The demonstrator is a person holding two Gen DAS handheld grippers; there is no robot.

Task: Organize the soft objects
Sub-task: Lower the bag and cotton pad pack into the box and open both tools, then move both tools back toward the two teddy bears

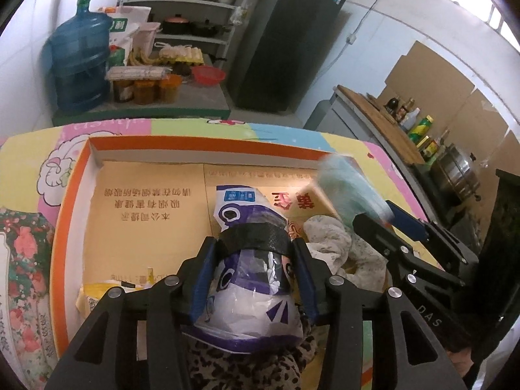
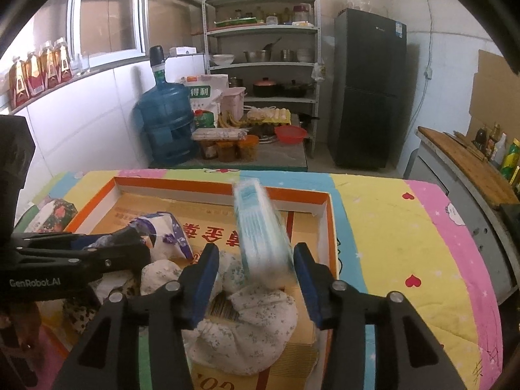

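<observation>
My left gripper (image 1: 255,253) is shut on a white and purple plastic pack (image 1: 250,279) banded with black tape, held over the orange-rimmed cardboard box (image 1: 201,144); it shows from the side in the right wrist view (image 2: 143,243). My right gripper (image 2: 256,256) is open. A light blue tissue pack (image 2: 260,227) is blurred between its fingers, tilted over the box (image 2: 328,201); I cannot tell if the fingers touch it. It also shows in the left wrist view (image 1: 347,188). A white floral cloth (image 2: 253,321) and a leopard-print cloth (image 1: 247,367) lie in the box.
The box sits on a table with a colourful cartoon cloth (image 2: 406,243). A floral pack (image 2: 52,214) lies left of the box. Behind stand a blue water jug (image 2: 165,123), shelves of cookware (image 2: 263,48), a dark fridge (image 2: 367,87) and a counter with bottles (image 2: 481,159).
</observation>
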